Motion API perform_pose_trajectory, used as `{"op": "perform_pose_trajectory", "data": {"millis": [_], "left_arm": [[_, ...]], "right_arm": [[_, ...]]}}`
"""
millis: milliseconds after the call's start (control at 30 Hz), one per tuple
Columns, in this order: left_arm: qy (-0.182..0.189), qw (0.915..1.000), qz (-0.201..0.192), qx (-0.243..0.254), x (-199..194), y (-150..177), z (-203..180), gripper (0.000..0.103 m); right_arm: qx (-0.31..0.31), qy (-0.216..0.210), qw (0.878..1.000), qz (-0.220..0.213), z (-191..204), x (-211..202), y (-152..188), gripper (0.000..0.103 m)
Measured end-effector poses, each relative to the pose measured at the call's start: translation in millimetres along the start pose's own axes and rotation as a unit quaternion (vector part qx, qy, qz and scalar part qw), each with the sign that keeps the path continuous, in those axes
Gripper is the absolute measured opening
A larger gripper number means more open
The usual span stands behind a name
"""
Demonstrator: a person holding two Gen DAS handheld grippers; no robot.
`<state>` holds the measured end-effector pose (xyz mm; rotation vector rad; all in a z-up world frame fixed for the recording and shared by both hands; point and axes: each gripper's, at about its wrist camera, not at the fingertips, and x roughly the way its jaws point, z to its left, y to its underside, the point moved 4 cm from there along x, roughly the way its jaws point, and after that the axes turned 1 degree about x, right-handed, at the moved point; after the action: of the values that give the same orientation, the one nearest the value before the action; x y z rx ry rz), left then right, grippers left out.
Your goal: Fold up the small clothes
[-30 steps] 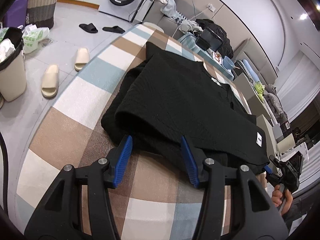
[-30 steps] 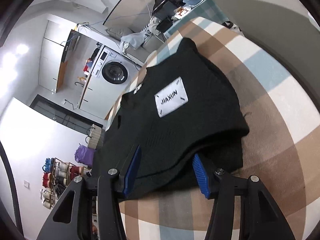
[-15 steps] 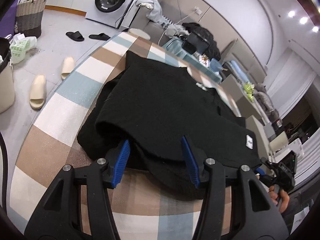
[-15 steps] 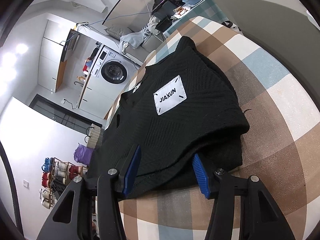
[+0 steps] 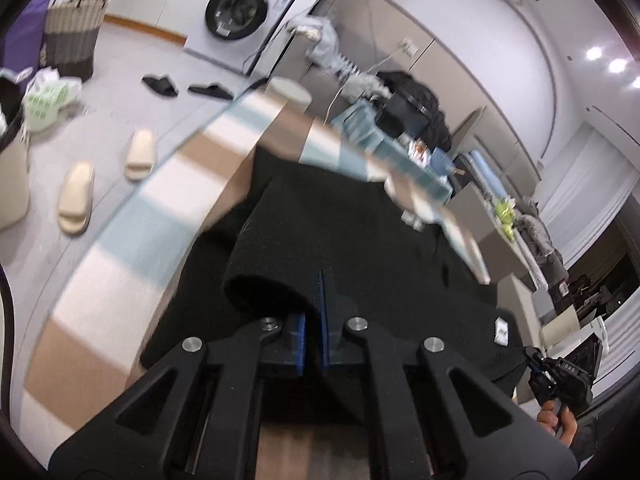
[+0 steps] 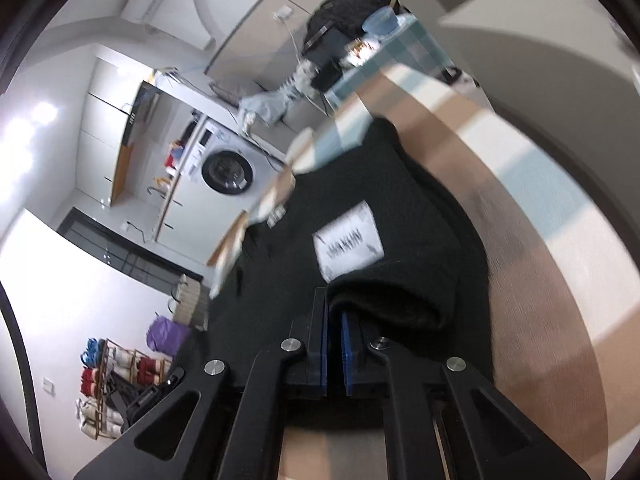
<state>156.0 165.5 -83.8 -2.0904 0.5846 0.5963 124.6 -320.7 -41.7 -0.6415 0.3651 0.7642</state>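
Note:
A black knitted garment point(image 5: 360, 232) lies on the table's checked cloth point(image 5: 132, 248), its near hem doubled over. My left gripper point(image 5: 316, 300) is closing its jaws on that hem, with a roll of fabric pinched between the blue pads and draped over the left finger. In the right wrist view the same garment point(image 6: 400, 200) shows its white label point(image 6: 348, 246). My right gripper point(image 6: 334, 308) is closing its jaws on the hem's other end, fabric bunched over its right finger. The right gripper point(image 5: 560, 376) and the hand holding it also appear at the left view's lower right.
The table's left edge drops to a floor with beige slippers point(image 5: 76, 196), black slippers point(image 5: 160, 84), a woven basket point(image 5: 72, 32) and a washing machine point(image 5: 236, 8). A black bag point(image 5: 416, 108) and clutter sit beyond the table's far end.
Both grippers went from open, straddling the hem, to shut on it. Both have moved forward and up, and the hem now rolls up over the garment.

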Motion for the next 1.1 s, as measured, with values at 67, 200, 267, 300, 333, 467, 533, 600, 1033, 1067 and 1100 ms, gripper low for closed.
{"op": "perform_pose_trajectory", "data": {"millis": [67,200,267,300,333,467,533,600,1033,1067,1100], "left_arm": [[0.011,0.9997,-0.021,0.007,3.6,-26.8,-10.0,0.003],[0.018,0.996,-0.083,0.028,18.2,-82.4,-30.2,0.003],[0.001,0.995,-0.098,0.019,28.8,-99.0,-29.8,0.021],[-0.013,0.9954,-0.094,0.012,34.7,-103.1,-26.9,0.035],[-0.034,0.9961,-0.081,0.004,39.9,-105.5,-20.9,0.064],[-0.048,0.995,-0.088,0.009,27.5,-97.7,-1.6,0.075],[-0.06,0.9958,-0.067,0.016,21.6,-83.2,8.8,0.075],[-0.079,0.9957,-0.035,0.035,19.7,-62.0,17.3,0.075],[-0.144,0.9819,0.062,0.107,42.7,48.5,40.2,0.028],[-0.134,0.9835,0.063,0.103,43.3,50.3,40.6,0.023],[-0.133,0.9842,0.058,0.101,42.4,51.5,40.8,0.021]], "right_arm": [[-0.01,-0.008,1.0,-0.019,13.5,2.7,-19.8,0.005],[-0.013,-0.036,0.996,-0.076,43.7,18.5,-73.8,0.005],[-0.021,0.003,0.995,-0.093,48.4,35.0,-93.4,0.014],[-0.016,0.02,0.996,-0.085,45.4,43.5,-97.3,0.025],[-0.01,0.032,0.996,-0.077,41.6,47.9,-98.0,0.03],[-0.02,0.085,0.994,-0.063,20.8,36.7,-83.3,0.042],[-0.04,0.109,0.992,-0.051,12.4,24.9,-71.9,0.044],[-0.064,0.137,0.988,-0.034,0.7,10.5,-54.7,0.049],[-0.166,0.201,0.963,0.06,-36.2,0.4,33.8,0.036],[-0.172,0.196,0.963,0.062,-34.7,2.7,34.7,0.026],[-0.182,0.195,0.962,0.059,-32.7,3.6,36.1,0.02]]}}
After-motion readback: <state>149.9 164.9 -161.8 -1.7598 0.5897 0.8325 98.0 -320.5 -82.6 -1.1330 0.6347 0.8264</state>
